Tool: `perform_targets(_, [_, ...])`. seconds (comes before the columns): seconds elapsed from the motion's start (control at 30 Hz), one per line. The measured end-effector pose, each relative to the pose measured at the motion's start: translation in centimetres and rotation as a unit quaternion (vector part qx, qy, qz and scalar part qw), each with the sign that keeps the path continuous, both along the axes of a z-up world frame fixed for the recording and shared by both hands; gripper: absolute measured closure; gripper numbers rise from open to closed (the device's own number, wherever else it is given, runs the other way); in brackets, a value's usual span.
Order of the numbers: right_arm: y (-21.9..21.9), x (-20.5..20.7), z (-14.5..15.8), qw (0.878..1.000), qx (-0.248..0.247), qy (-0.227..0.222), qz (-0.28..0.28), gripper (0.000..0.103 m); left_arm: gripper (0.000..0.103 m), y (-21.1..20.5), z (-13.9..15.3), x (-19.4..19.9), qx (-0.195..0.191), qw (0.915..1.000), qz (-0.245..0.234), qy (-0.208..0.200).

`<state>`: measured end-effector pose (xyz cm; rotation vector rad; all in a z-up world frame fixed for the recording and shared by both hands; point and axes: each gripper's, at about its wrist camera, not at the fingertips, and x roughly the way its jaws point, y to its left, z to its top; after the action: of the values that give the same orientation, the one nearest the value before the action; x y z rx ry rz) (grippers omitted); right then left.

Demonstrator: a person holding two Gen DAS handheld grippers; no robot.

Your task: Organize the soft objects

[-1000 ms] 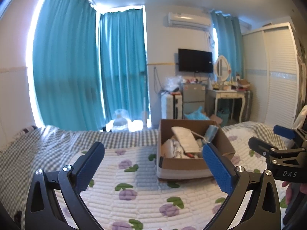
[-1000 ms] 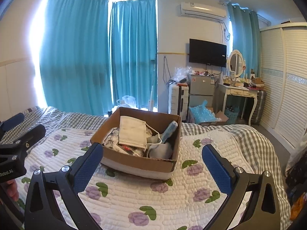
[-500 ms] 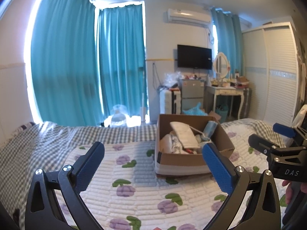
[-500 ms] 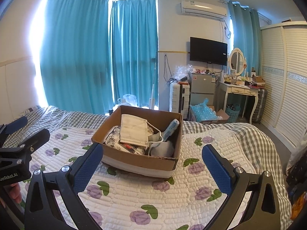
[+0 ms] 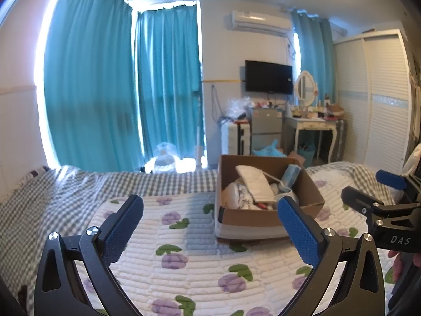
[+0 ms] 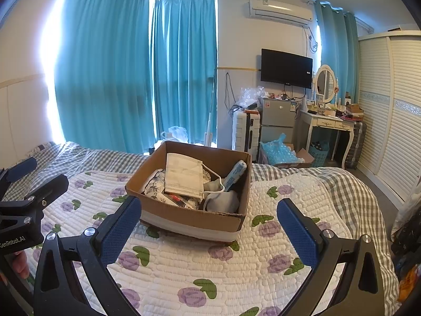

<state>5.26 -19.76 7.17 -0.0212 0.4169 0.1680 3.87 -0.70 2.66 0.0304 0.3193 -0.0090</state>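
Two grippers hover above the quilted bed (image 6: 236,276), both with jaws spread wide and holding nothing. The left gripper (image 5: 210,223) and right gripper (image 6: 209,226) face an open cardboard box (image 6: 189,218) resting near the quilt's far edge. Inside lie a face mask (image 6: 184,175), floral cloth (image 6: 155,184), and what may be a grey sock (image 6: 223,200).

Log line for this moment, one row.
left gripper: open, empty | right gripper: open, empty | cardboard box: on bed, full | face mask: on top
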Motion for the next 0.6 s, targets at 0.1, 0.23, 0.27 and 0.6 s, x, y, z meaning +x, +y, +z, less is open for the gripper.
perform_targets(0.1, [0.08, 0.05, -0.11, 1.0, 0.0, 0.003, 0.0, 0.0, 0.0, -0.03, 0.01, -0.07, -0.001, 1.0, 0.0, 0.0])
perform_targets(0.23, [0.22, 0.04, -0.16, 1.0, -0.001, 0.004, 0.0, 0.0, 0.0, 0.02, 0.06, -0.13, -0.002, 1.0, -0.001, 0.001])
perform_targets(0.27, [0.23, 0.08, -0.14, 1.0, -0.001, 0.004, 0.0, 0.0, 0.0, 0.01, 0.03, -0.13, -0.002, 1.0, -0.001, 0.001])
perform_targets(0.6, [0.42, 0.09, -0.25, 1.0, -0.002, 0.005, 0.0, 0.0, 0.0, 0.24, -0.04, -0.05, -0.003, 1.0, -0.003, 0.007])
